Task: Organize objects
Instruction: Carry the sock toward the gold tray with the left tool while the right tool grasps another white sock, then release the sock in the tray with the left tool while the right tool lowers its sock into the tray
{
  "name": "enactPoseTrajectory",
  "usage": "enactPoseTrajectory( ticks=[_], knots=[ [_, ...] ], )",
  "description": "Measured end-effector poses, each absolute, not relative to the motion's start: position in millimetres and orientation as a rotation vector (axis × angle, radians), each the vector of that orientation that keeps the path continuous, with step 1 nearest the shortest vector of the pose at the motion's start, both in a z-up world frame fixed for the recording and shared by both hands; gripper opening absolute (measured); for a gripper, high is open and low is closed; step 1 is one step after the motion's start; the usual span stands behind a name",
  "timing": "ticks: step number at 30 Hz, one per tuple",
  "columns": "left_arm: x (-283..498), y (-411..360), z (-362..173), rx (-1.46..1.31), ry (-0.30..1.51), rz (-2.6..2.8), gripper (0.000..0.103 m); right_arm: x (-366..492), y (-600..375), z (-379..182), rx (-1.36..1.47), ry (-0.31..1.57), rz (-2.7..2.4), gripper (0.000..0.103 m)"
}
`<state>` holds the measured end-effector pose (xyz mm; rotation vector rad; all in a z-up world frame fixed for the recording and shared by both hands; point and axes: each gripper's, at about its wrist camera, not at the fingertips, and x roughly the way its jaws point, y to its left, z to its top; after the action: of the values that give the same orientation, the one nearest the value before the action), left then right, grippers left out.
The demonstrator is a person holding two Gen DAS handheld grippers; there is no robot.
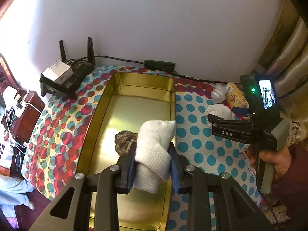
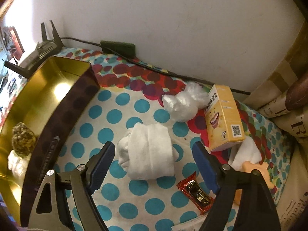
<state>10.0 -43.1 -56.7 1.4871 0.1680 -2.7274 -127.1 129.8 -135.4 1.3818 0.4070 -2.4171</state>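
Carrying a folded white cloth [image 1: 154, 154] over the gold tin [image 1: 123, 88], the left gripper [image 1: 153, 165] has its fingers clamped on the bundle – the placing step looks to be in hand, and the next move likely calls for lowering beside the mottled knit ball [image 1: 125, 140] and letting go. The right gripper [image 2: 154, 165] hangs with fingers spread wide around a second rolled white cloth [image 2: 148, 150] on the dotted surface [image 2: 115, 115] – not touching it. Both cloths look soft, loosely rolled, textured.
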Motion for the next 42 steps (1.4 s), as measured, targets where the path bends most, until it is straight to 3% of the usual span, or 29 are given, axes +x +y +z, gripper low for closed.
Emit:
enactPoseTrajectory(
  ticks=[4, 7, 8, 15, 42],
  knots=[
    [11.2, -50.4, -59.3, 1.485, 0.189, -2.709, 0.03, -130.4, 129.8, -141.4, 1.411, 0.398, -2.413, 0.08],
    [11.5, -55.2, -61.3, 1.486, 0.2, -2.699, 0.03, -130.2, 129.2, -144.8, 1.427, 0.388, -2.405, 0.066],
    [11.4, -56.7, -62.6, 1.49, 0.203, -2.696, 0.03, -130.3, 128.8, -145.7, 1.43, 0.374, -2.396, 0.057],
    [10.3, -64.5, -68.6, 1.499, 0.226, -2.683, 0.03, -123.1, 118.7, -139.0, 1.391, 0.426, -2.401, 0.042],
    [12.2, -90.6, -76.7, 1.476, 0.278, -2.626, 0.03, -89.4, 48.3, -59.5, 1.128, 0.331, -2.302, 0.04]
  ],
)
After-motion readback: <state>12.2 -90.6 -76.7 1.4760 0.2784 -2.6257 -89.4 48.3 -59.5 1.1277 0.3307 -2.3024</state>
